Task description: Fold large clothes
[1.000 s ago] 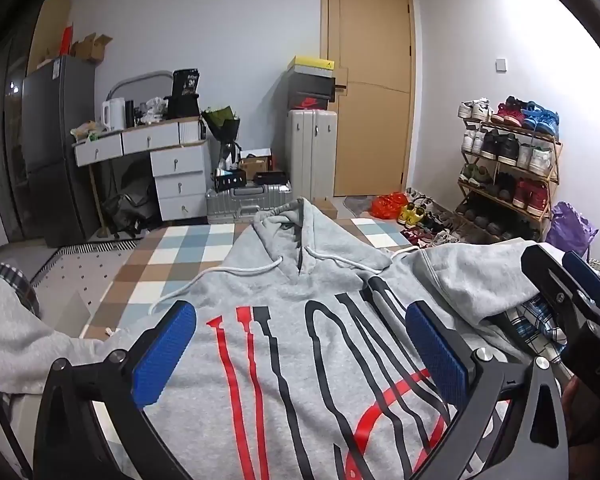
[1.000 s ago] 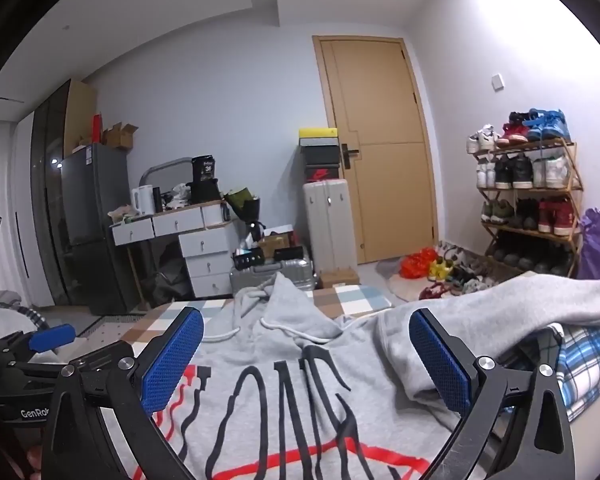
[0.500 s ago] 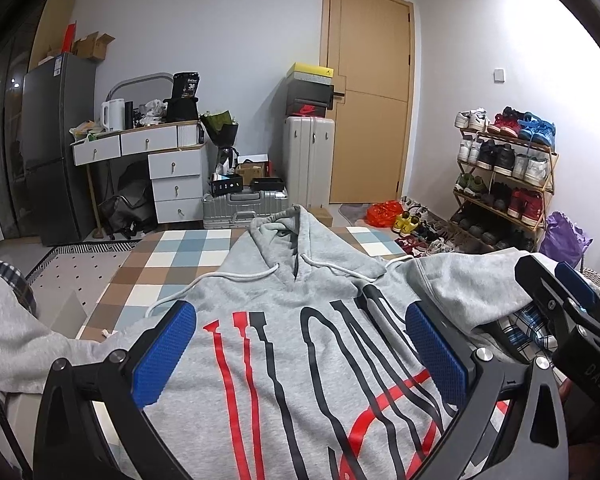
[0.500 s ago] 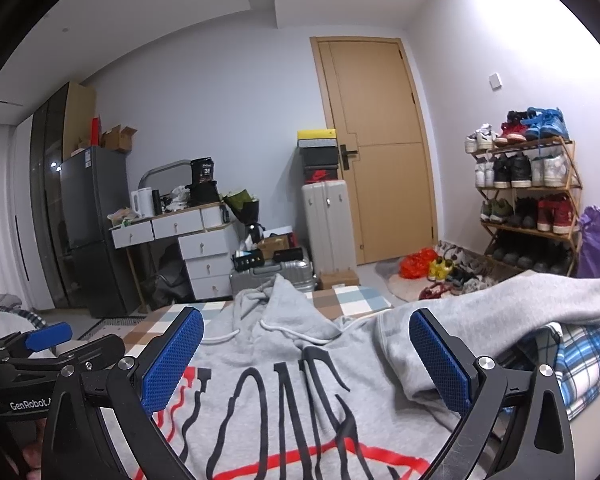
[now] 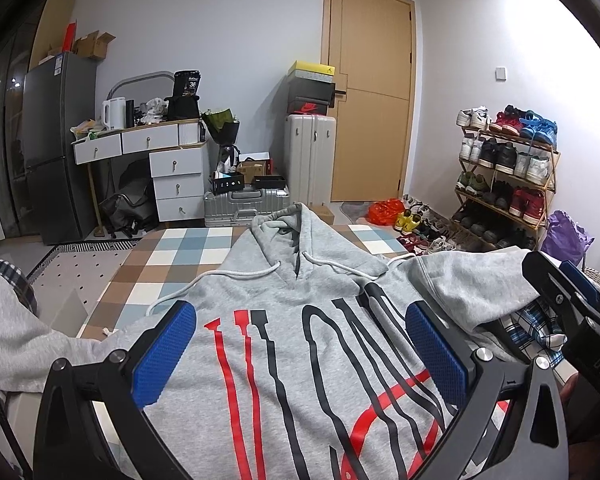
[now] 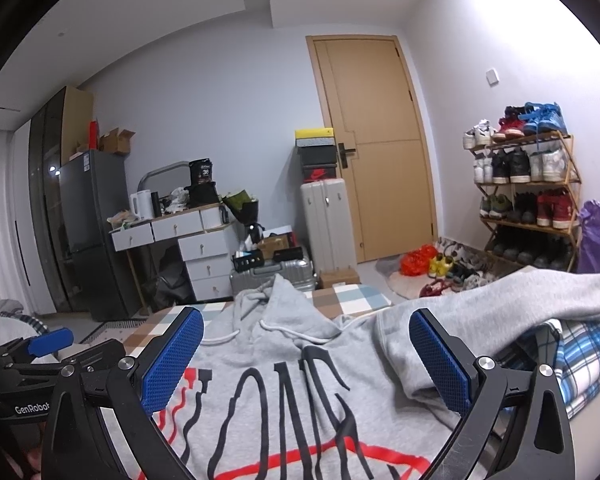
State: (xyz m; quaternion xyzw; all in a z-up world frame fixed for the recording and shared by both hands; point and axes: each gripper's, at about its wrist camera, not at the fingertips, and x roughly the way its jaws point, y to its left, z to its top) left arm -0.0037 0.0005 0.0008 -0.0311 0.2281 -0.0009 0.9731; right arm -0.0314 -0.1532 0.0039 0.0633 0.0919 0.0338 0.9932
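A grey hoodie (image 5: pixel 300 320) lies face up and spread flat on a checked bed cover (image 5: pixel 180 252), hood toward the door (image 5: pixel 368 92). Its chest print is stretched black and red lettering; the word cannot be read. The left gripper (image 5: pixel 300 352) and the right gripper (image 6: pixel 306 360) both hover over the print, jaws spread wide, grasping nothing. Readable writing: "GenRobot" on the left gripper body, "36" on a black box (image 5: pixel 187 84) on the desk (image 5: pixel 140 136), and a red swoosh logo on a shoebox (image 5: pixel 309 106).
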